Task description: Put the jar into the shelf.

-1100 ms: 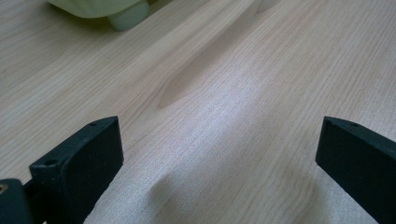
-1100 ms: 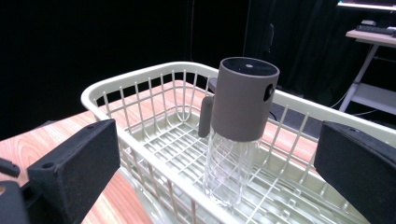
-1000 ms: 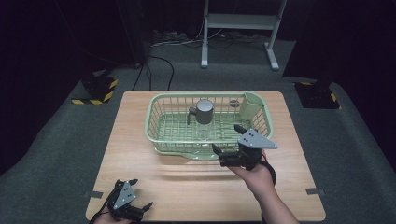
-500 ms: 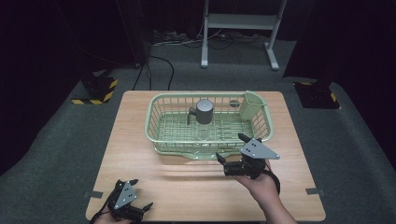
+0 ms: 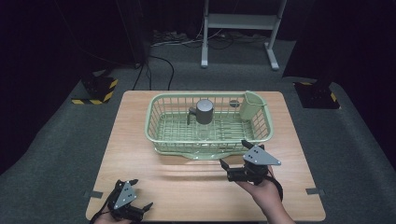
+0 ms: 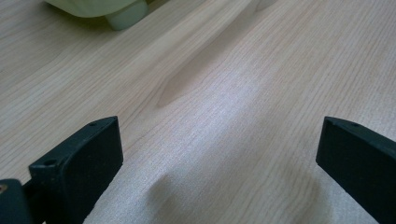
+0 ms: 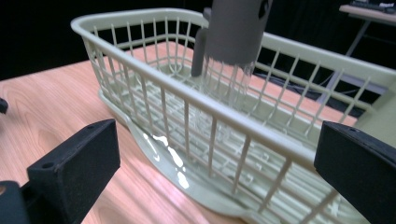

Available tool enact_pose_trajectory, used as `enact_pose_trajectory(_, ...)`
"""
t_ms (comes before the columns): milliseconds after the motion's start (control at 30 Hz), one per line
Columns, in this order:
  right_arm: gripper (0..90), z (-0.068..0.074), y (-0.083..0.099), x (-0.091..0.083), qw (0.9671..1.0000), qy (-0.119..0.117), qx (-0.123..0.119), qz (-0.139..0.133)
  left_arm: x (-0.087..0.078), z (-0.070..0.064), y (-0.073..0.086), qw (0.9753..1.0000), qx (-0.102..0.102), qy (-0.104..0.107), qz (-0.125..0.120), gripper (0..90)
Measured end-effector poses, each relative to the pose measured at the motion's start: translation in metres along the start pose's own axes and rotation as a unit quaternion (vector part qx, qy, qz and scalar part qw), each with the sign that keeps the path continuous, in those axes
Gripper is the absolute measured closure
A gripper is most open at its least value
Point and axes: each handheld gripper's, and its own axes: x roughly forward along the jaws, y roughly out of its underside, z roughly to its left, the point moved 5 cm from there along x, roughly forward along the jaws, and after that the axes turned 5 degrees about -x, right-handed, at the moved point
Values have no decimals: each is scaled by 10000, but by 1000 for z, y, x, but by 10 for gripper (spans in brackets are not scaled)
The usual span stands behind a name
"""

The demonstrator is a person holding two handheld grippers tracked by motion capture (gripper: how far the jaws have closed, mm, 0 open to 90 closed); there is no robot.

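While near basket [image 5: 161, 133] | right gripper [image 5: 232, 156] wide open (empty)

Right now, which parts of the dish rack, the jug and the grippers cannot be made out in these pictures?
- Jug: top cut off by the upper edge of the right gripper view.
- Dish rack: just one foot inside the left gripper view's top edge.
- Left gripper: the hand holding it cut by the high view's bottom edge.

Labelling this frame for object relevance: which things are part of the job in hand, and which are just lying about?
In the job:
pale green plastic dish basket
clear glass jug with grey lid standing in it
right gripper, jaws open, near the basket's front

Lying about:
left gripper, open, at the wooden table edge
yellow-black striped floor stand
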Motion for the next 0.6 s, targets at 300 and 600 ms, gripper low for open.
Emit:
enact_pose_trajectory(300, 0, -3, 22, -3, 9997, 149, -35, 186, 0, 1, 0, 10000, 14, -31, 6, 9)
enact_pose_trajectory(600, 0, -3, 62, -8, 9983, 286, 15, 498, 0, 1, -1, 10000, -33, -62, -25, 10)
